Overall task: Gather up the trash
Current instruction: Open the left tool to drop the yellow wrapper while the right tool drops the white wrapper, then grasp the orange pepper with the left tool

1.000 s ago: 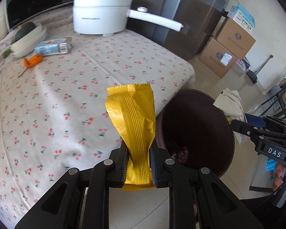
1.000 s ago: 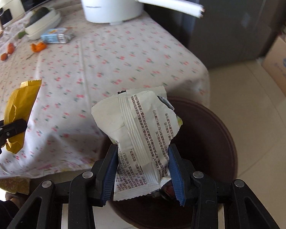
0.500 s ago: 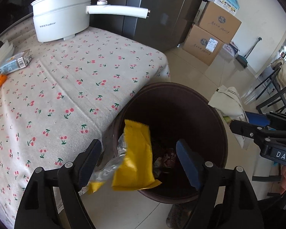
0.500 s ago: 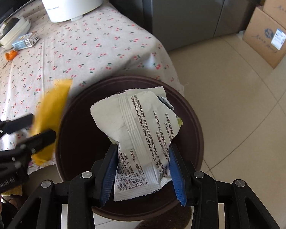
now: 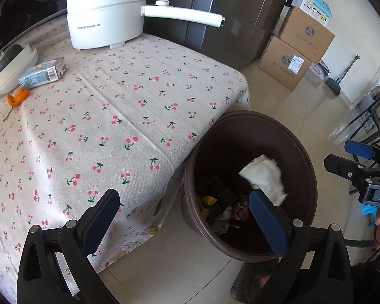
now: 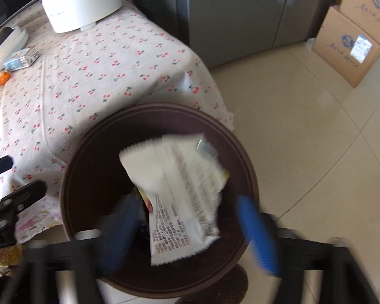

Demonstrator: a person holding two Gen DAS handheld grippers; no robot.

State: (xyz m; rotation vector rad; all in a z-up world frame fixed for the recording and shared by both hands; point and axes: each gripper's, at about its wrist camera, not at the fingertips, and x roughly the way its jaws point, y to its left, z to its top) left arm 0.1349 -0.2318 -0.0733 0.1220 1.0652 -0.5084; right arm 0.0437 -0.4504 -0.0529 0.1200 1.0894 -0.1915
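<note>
A dark brown trash bin (image 5: 253, 116) stands on the floor against the table's corner. My left gripper (image 5: 183, 195) hangs over the bin's near rim, its jaws opening wide with nothing between them. The yellow wrapper (image 5: 205, 201) lies among the trash in the bin. My right gripper (image 6: 187, 200) is above the bin (image 6: 71, 167), jaws opening and blurred. The white printed wrapper (image 6: 179, 185) is between them, clear of both pads and falling. In the left wrist view the white wrapper (image 5: 263, 177) shows inside the bin.
The table (image 5: 114, 101) carries a cherry-print cloth, a white electric pot (image 5: 106, 15) with a long handle, a milk carton (image 5: 41, 73), an orange peel (image 5: 17, 96) and a white dish (image 5: 12, 63). Cardboard boxes (image 5: 299, 45) stand by the wall across tiled floor.
The left gripper opened and the yellow wrapper dropped into the bin. The right gripper moved over the bin, then opened, and the white wrapper came free.
</note>
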